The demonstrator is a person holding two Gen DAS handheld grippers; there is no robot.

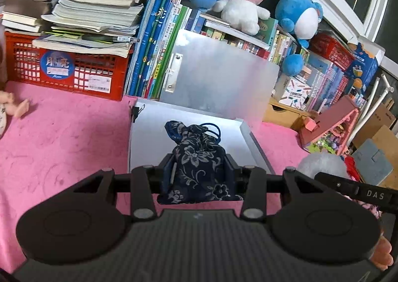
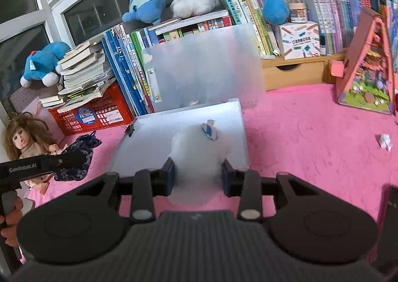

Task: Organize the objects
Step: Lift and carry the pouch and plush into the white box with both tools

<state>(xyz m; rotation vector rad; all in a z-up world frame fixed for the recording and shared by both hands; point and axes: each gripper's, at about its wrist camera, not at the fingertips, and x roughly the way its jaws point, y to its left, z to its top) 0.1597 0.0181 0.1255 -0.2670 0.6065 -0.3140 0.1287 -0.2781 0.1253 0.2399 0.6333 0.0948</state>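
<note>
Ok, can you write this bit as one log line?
left gripper: holds floral pouch | right gripper: holds white fluffy toy | both over open box

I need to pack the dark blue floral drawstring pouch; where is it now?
In the left wrist view, the dark blue floral cloth pouch is clamped in the left claw, above the near edge of the white tray on the pink cloth.

Dark blue floral drawstring pouch (image 1: 199, 165): lower sides hidden between the finger pads. Long-haired brown doll (image 2: 21, 139) beside the red plastic crate (image 2: 99, 112): legs hidden behind the black left gripper (image 2: 39, 165).
</note>
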